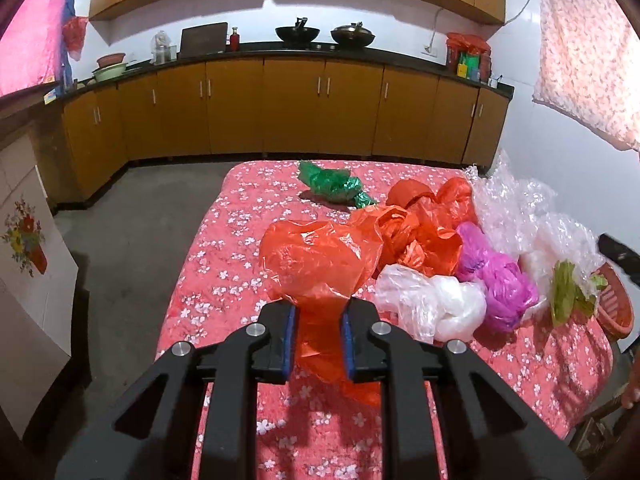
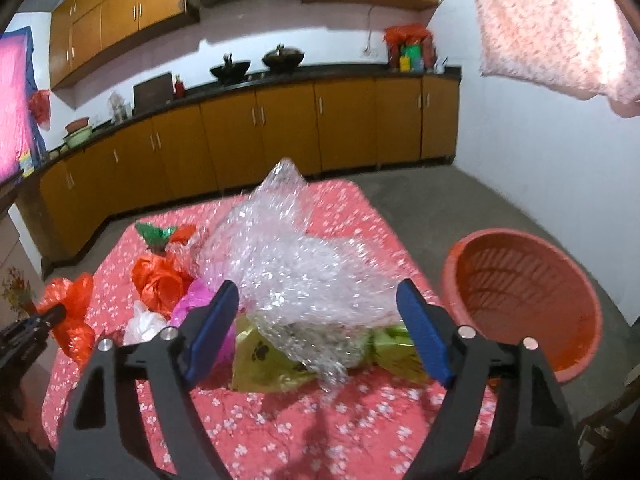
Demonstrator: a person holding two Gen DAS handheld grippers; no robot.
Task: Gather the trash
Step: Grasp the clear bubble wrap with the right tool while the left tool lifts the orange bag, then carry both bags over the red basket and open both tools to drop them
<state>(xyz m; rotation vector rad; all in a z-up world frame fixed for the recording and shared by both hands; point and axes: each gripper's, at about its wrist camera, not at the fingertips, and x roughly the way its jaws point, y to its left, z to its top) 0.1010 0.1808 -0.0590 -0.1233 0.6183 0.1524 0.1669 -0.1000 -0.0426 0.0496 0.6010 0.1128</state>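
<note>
My left gripper is shut on an orange plastic bag and holds it above the floral tablecloth. More trash lies on the table: a second orange bag, a white bag, a pink bag, a green foil wrapper and clear bubble wrap. My right gripper is open, its jaws set wide on either side of the bubble wrap and a yellow-green wrapper. A red basket stands right of the table.
Orange kitchen cabinets with a dark counter run along the far wall, beyond a strip of grey floor. A floral panel leans at the left. A pink cloth hangs at the upper right.
</note>
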